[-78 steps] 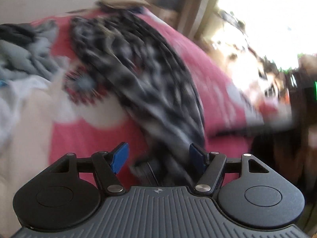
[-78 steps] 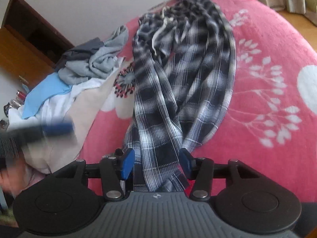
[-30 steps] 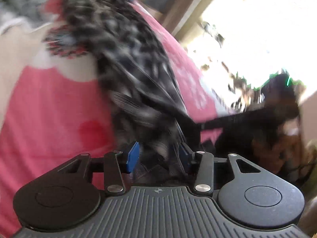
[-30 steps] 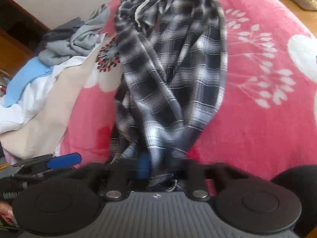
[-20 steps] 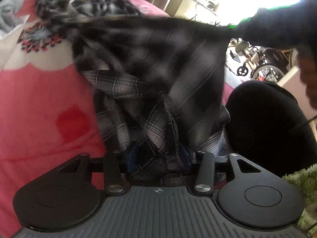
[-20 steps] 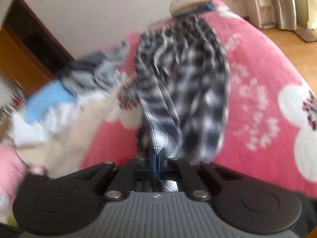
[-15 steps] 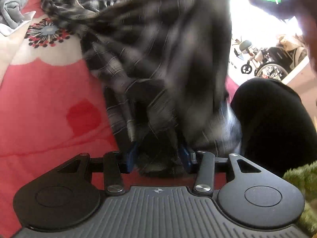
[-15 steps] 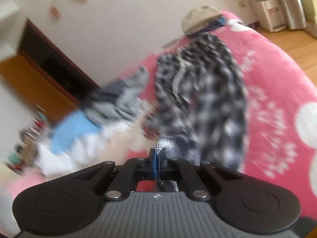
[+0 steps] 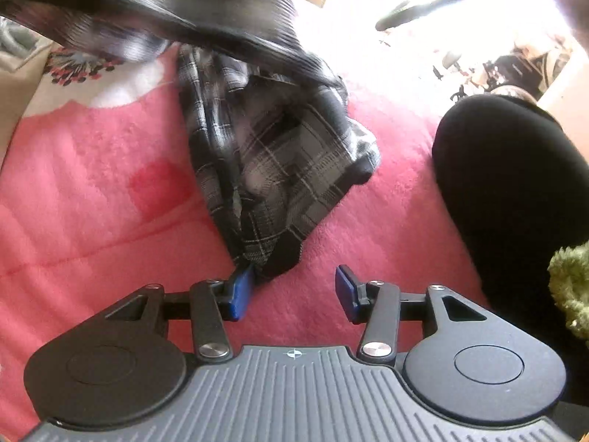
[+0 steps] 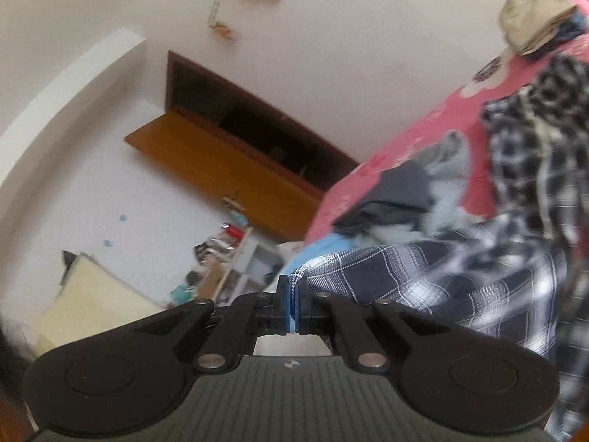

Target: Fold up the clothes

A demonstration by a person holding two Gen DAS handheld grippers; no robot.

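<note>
The left gripper (image 9: 292, 293) is seen with its 2 blue pads spread wide, nothing held between them; the near end of the plaid trousers (image 9: 272, 169) lies just beside its left pad (image 9: 237, 294). That end is bunched on the pink blanket (image 9: 92, 191). The right gripper (image 10: 293, 304) is clamped tight on a hem of the trousers (image 10: 423, 280), which is lifted and stretched away to the right. Beyond, a clothes pile (image 10: 401, 199) is noted on the blanket (image 10: 434, 125), and a beige cap (image 10: 533, 18) at its far end. A black-clad leg (image 9: 515, 191) is noted at right.
</note>
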